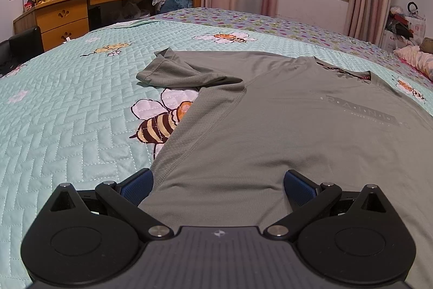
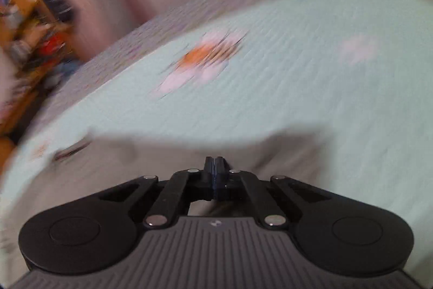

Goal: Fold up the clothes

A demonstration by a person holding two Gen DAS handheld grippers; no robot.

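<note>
Two blue-padded fingers [image 1: 138,187] of the left gripper [image 1: 217,186] stand wide apart, straddling the near hem of a grey T-shirt [image 1: 270,126] without pinching it. It lies flat on the mint quilted bedspread [image 1: 67,113], collar far right, left sleeve [image 1: 178,72] folded inward beside a printed bee [image 1: 159,123]. In the blurred right wrist view, the right gripper [image 2: 215,161] is fully closed above the shirt's edge; whether cloth is caught, I cannot tell.

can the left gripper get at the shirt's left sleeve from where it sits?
Probably yes. The left gripper is open over the grey T-shirt hem, and the folded sleeve lies ahead on the quilt, with nothing between.
</note>
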